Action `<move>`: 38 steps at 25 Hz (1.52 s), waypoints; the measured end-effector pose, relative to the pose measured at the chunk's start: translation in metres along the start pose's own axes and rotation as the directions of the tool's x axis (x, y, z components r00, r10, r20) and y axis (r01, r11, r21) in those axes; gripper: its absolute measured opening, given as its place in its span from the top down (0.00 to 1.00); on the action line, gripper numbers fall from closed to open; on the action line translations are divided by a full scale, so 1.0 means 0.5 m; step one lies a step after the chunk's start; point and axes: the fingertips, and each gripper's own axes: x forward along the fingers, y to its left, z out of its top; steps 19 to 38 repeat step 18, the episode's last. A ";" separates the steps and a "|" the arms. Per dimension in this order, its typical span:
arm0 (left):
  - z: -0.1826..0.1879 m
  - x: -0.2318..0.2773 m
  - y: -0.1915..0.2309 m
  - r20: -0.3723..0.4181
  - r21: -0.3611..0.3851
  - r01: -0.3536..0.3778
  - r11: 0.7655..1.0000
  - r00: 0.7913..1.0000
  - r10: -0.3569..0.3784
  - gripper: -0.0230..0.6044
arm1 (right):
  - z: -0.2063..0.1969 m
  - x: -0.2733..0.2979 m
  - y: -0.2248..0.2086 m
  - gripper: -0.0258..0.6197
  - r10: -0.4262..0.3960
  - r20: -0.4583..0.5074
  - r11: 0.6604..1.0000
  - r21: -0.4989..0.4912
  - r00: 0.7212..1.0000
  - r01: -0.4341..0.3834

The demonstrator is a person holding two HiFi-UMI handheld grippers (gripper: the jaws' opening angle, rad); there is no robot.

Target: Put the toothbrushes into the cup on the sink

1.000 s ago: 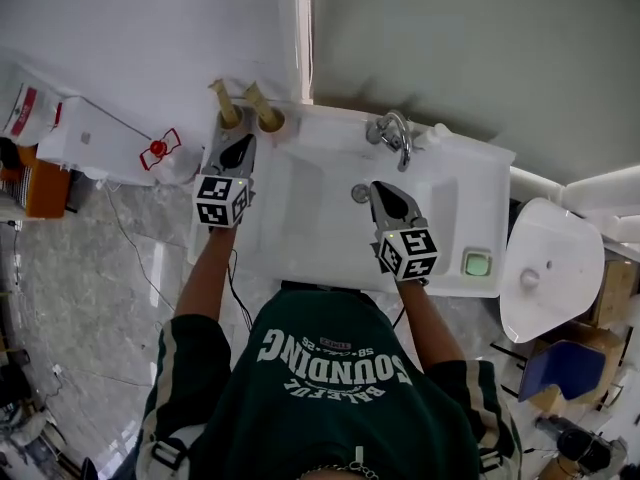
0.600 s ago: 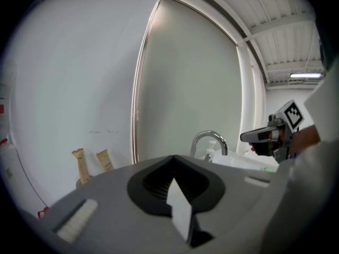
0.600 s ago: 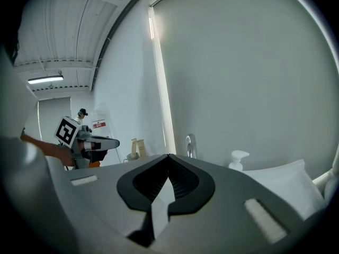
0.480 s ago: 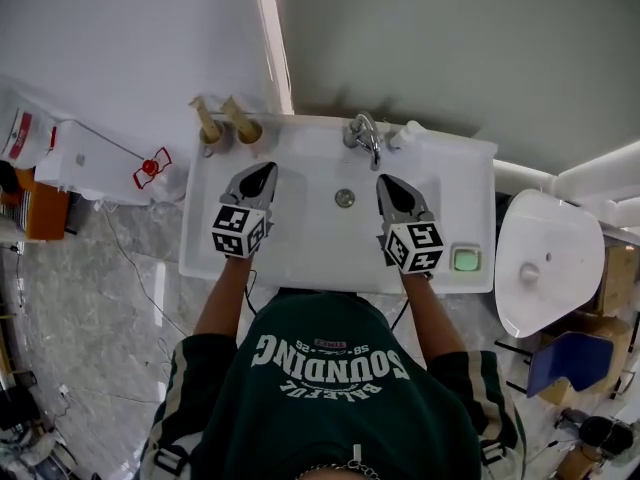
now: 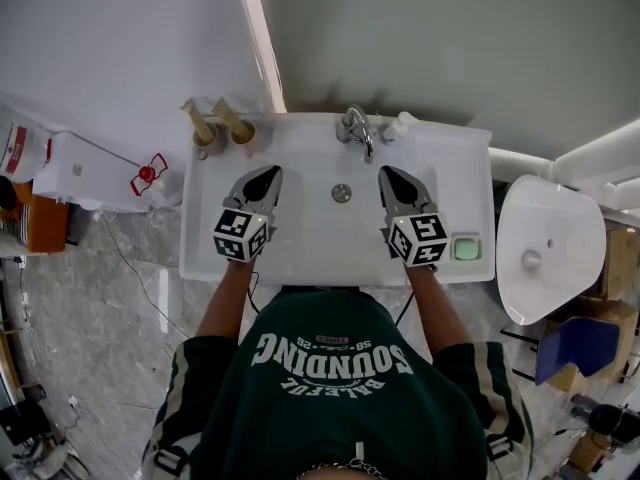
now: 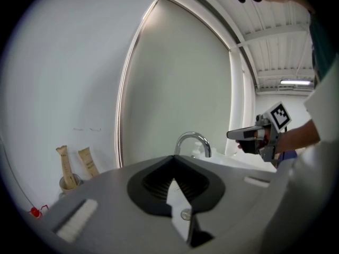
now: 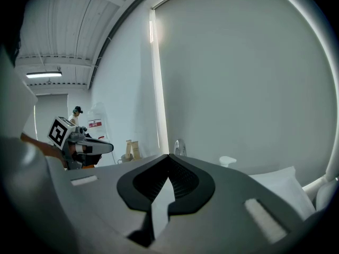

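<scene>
The left tool (image 5: 266, 175) is away from the far left corner of the sink (image 5: 300, 266), where a second ago its tip sat right against the cups (image 5: 222, 135). It now hangs back over the basin, nearer the front edge. The right tool (image 5: 393, 177) has shifted only a little and sits level with it.

Both toothbrushes (image 5: 212, 119) stand upright at that far left corner. From overhead there appear to be two cups side by side with one brush in each, though the left gripper view leaves it unclear whether the second brush has its own cup. Neither tool carries anything. I judge that the placing is done and the hands are drawing back to rest, with nothing left to fetch.

Both arms reach straight forward from the body with the forearms roughly parallel. The marker cubes sit just inside the sink's front edge and the tool tips point at the back wall. The left tool is left of the drain (image 5: 341, 193) and the right tool is right of it, about evenly spaced, with the tap (image 5: 356, 128) beyond and between them. The green soap (image 5: 465, 249) lies just beside the right tool, toward the front right corner. Each tool's own view shows its jaws pressed together at the tip with nothing between them.
</scene>
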 end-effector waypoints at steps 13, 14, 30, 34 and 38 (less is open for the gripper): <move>0.006 -0.011 0.005 0.015 -0.004 0.007 1.000 1.000 -0.007 0.88 | 0.008 -0.001 0.018 0.95 0.004 0.007 1.000 -0.024 1.000 -0.004; 0.006 -0.012 0.004 0.014 -0.003 0.007 1.000 1.000 -0.007 0.88 | 0.008 -0.002 0.020 0.95 0.005 0.007 1.000 -0.025 1.000 -0.005; 0.000 -0.017 -0.001 0.011 -0.006 0.009 1.000 1.000 -0.009 0.88 | 0.002 -0.005 0.026 0.95 0.009 0.002 1.000 -0.026 1.000 -0.008; 0.000 -0.017 -0.001 0.011 -0.006 0.009 1.000 1.000 -0.009 0.88 | 0.002 -0.005 0.026 0.95 0.009 0.002 1.000 -0.026 1.000 -0.008; 0.000 -0.017 -0.001 0.011 -0.006 0.009 1.000 1.000 -0.009 0.88 | 0.002 -0.005 0.026 0.95 0.009 0.002 1.000 -0.026 1.000 -0.008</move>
